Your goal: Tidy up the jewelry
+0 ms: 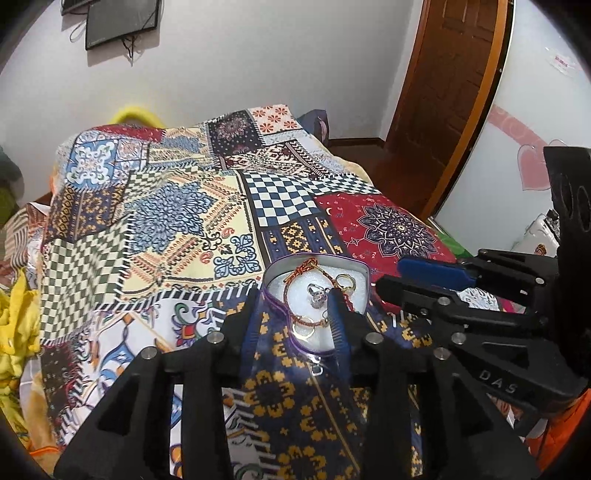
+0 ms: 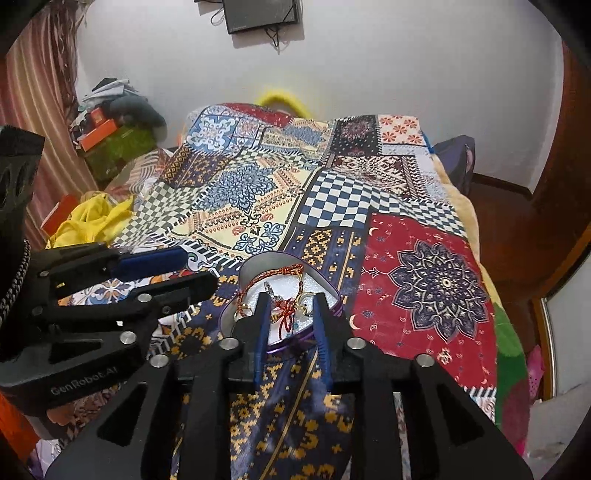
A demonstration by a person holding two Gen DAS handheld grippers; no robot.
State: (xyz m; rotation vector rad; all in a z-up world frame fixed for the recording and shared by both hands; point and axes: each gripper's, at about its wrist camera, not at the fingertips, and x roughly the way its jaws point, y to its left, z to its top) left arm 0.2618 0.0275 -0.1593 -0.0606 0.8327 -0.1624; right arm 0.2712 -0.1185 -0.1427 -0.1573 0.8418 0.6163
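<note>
Left wrist view: left gripper (image 1: 295, 306), black frame with blue pads, jaws parted, one finger at either side of a heart-shaped tin (image 1: 317, 295); nothing held between them. Tin: purple rim, white lining, resting on a patchwork bedspread (image 1: 177, 206) at 6 o'clock of the bed, lower centre of view. Contents: red-and-gold braided cord (image 1: 295, 275) looping from the 11 o'clock rim down to 6 o'clock; silver ring (image 1: 317, 293) at centre; gold ring (image 1: 347, 282) at 2 o'clock; gold hoop (image 1: 303, 329) at 6 o'clock. Right finger tip of the left gripper lies over the lining just beside the silver ring; contact cannot be told. Right gripper (image 1: 424, 284) enters at 3 o'clock, jaws parted, tips just beside the tin's right rim, empty. Room: door (image 1: 454, 74) at 1 o'clock, dark screen (image 1: 122, 22) on the wall at 11 o'clock. Right wrist view: right gripper (image 2: 290, 310) jaws parted over the tin (image 2: 332, 291), fingers astride a knotted red cord (image 2: 286, 314), not closed on it. Left gripper (image 2: 184, 273) at 9 o'clock, jaws parted, tips near the tin's left rim. Yellow cloth (image 2: 92, 218) at 10 o'clock, beside the bed.
</note>
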